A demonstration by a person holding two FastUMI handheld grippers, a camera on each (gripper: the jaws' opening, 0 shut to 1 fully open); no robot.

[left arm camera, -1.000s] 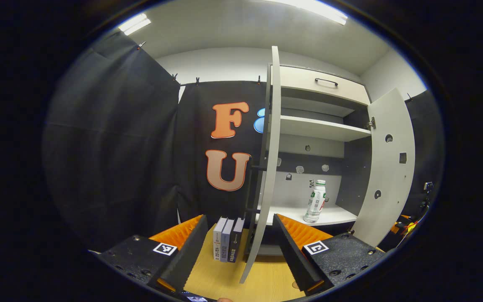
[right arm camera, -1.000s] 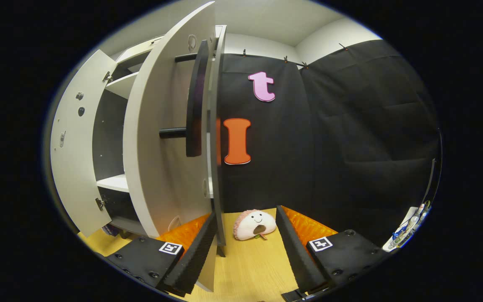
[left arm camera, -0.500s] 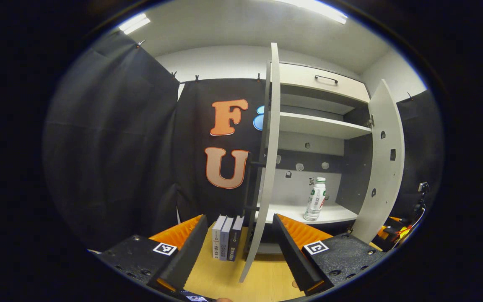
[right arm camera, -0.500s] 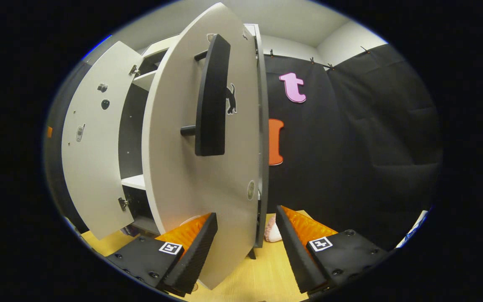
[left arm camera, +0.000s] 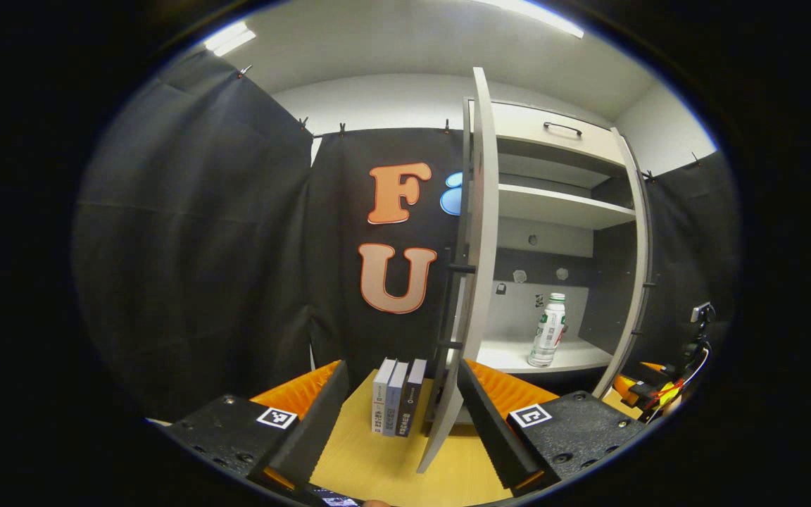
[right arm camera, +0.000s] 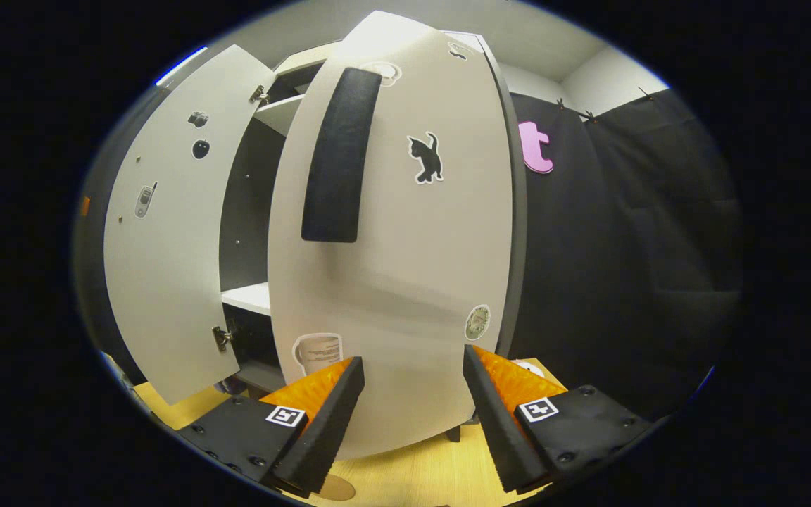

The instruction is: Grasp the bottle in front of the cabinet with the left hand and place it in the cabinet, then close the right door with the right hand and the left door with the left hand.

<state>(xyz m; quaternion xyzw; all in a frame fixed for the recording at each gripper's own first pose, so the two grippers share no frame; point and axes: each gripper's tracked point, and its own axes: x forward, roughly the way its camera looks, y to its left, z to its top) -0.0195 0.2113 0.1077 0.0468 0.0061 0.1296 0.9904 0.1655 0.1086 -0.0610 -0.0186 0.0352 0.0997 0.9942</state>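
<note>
On the wooden desk (left arm camera: 370, 465) we see a white cabinet (left arm camera: 553, 208) with the bottle (left arm camera: 546, 340) upright on its lower shelf. Our left gripper (left arm camera: 400, 415) is spread, empty, the left door (left arm camera: 472, 282) edge-on near it. Our right gripper (right arm camera: 409, 412) is spread, empty, facing the right door (right arm camera: 405, 282).

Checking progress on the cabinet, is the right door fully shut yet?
Not yet. The right door is partway closed, with the shelf visible beside it.
</note>
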